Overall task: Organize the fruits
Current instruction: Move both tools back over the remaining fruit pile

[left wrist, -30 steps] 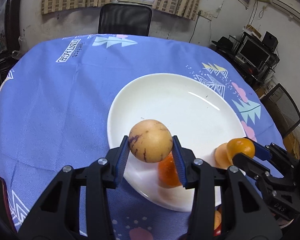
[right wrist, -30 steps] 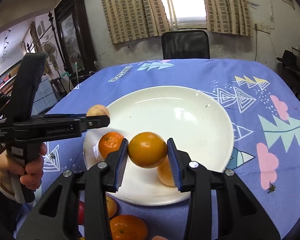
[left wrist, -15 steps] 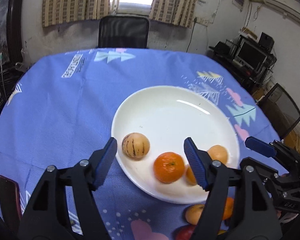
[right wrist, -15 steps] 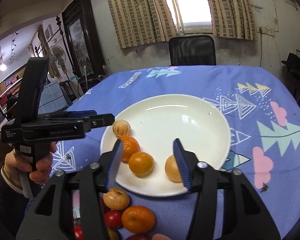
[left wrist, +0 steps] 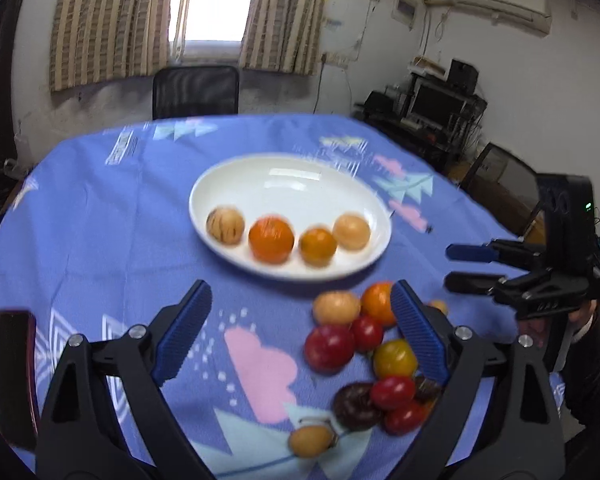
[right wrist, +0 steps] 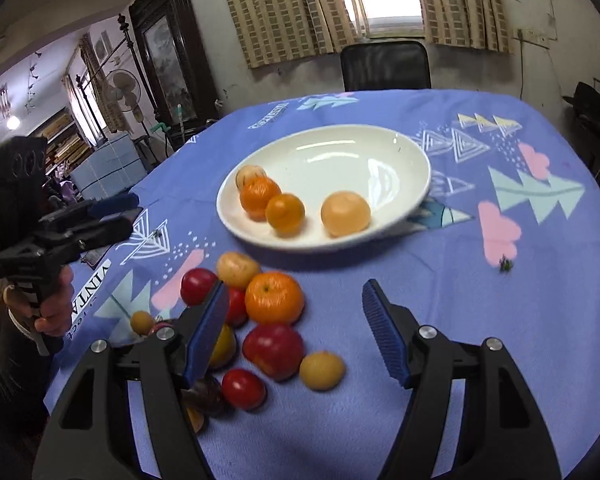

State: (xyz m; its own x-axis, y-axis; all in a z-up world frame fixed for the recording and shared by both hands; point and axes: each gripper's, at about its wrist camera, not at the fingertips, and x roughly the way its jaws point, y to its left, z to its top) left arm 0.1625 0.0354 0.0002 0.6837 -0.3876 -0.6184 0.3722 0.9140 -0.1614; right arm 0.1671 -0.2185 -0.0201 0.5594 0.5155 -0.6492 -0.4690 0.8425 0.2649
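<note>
Now both empty: left gripper [left wrist: 300, 332] spread wide, right gripper [right wrist: 296, 330] likewise. Ahead of both, white plate [right wrist: 400, 152] with four fruits. Loose fruit pile [right wrist: 274, 298] near right gripper's left finger. Beyond plate on tablecloth [right wrist: 500, 300], print "VINTAGE" [right wrist: 268, 114].

I see my right hand-held gripper [right wrist: 296, 332] gaping empty over loose fruit pile [right wrist: 260, 320] on tabletop [right wrist: 500, 300], four fruits in white plate [right wrist: 400, 156] beyond.
</note>
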